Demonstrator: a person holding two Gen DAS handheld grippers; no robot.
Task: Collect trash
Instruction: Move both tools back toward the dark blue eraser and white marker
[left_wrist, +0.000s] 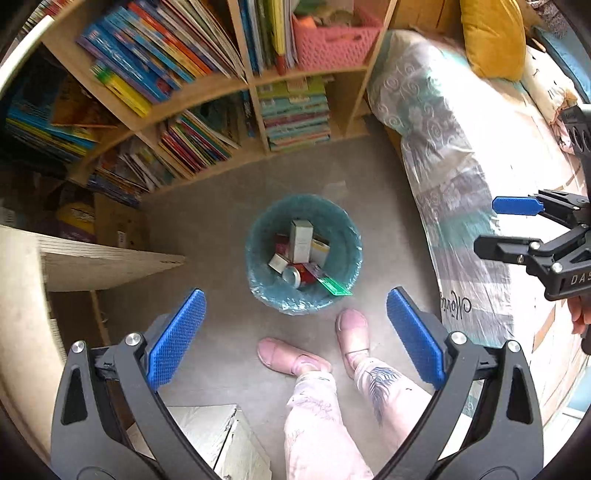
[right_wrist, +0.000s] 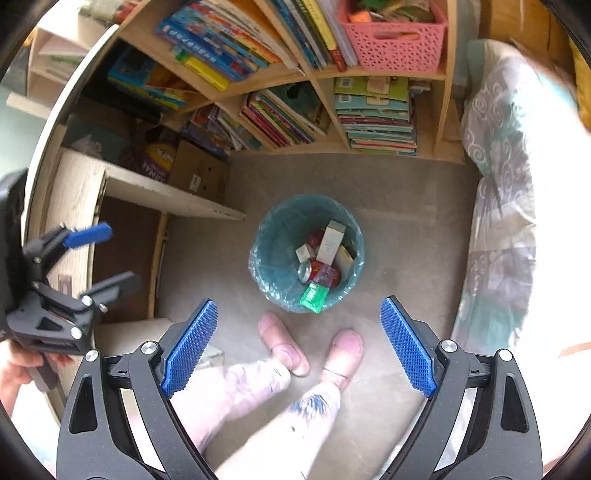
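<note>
Below, between both wide-open, empty tongs, left tongs (left_wrist: 295, 332) and right tongs (right_wrist: 299, 343), the bin (left_wrist: 258, 236) stands on the floor (left_wrist: 388, 192), holding a can (left_wrist: 291, 275), boxes (left_wrist: 301, 240) and a green packet (left_wrist: 338, 287).

Plenty of open air above the trash bin (left_wrist: 258, 236), nothing between it and my two wide-open grippers, left (left_wrist: 295, 332) and right (right_wrist: 299, 343). Bare floor (left_wrist: 221, 206) rings the bin. Tight spots: bookshelf (left_wrist: 258, 122) behind, bed (left_wrist: 461, 184) on one side, desk edge (left_wrist: 110, 258) on the other, my slippers (left_wrist: 352, 328) just beside the bin.
</note>
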